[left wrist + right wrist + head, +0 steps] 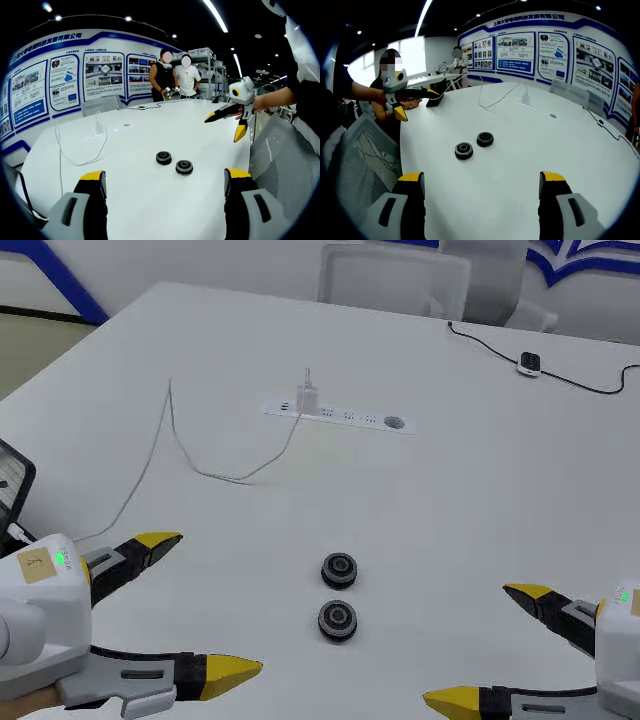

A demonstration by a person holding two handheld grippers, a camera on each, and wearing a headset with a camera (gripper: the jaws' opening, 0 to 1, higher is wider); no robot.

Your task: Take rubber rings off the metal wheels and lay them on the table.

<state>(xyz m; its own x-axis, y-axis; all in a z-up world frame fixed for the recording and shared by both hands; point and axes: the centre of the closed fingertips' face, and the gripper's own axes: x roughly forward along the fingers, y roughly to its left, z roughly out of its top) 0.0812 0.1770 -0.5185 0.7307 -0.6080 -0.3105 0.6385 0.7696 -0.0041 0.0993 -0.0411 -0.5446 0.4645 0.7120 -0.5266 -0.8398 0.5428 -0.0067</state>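
Left tongs [210,602]: jaws spread wide, holding nothing, aimed at the wheels from the near left.
Right tongs [475,645]: equally wide, nothing held, mirrored on the near right, ready to close in.
Wheels: near wheel [337,621] and far wheel [339,570] lie flat, just beside each other, between the tongs; rubber rings apparently on.
Table [450,500]: bare around the wheels, with room for rings.
Power strip [340,413]: well behind, clear of the work.
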